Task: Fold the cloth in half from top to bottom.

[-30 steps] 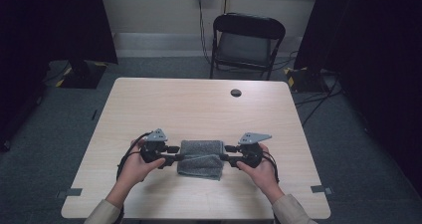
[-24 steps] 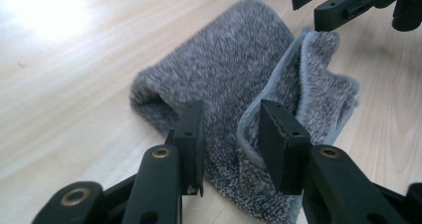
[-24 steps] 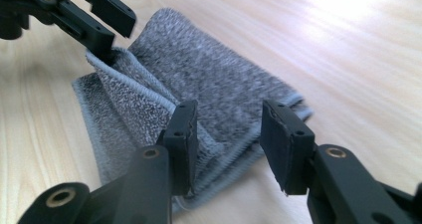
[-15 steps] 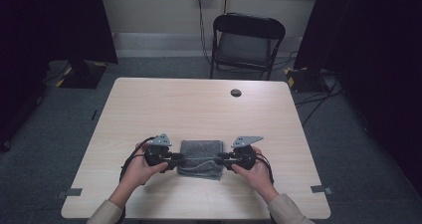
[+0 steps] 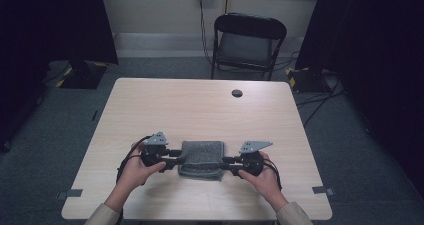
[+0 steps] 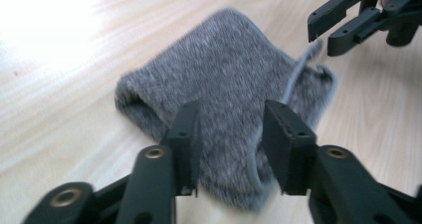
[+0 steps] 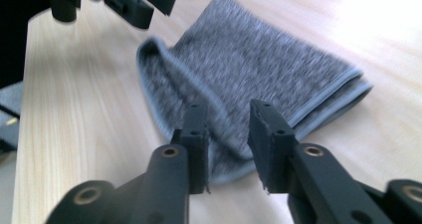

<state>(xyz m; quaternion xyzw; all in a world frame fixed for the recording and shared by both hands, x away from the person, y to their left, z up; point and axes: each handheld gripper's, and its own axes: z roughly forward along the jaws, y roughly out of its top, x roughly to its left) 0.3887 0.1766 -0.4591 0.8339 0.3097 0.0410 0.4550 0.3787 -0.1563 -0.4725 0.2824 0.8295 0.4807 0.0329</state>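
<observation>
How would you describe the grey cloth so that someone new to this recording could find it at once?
Start at the light wooden table and look along its near edge, where the person's two hands come in. The grey cloth lies folded flat between the left gripper and the right gripper. It is the one soft, fuzzy thing there, with a stitched pale hem; the small dark round disc sits far off.

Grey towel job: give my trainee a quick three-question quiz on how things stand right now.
1. True or false: the grey towel lies folded on the table between the left claw and the right claw.
2. What stands beyond the table's far edge? A) a black folding chair B) a shelf C) a bin
3. In the left gripper view, are the jaws pressed shut on the cloth or standing apart over it?

Key: 1 true; 2 A, the chair; 3 standing apart, with the towel's near edge showing between them.
</observation>
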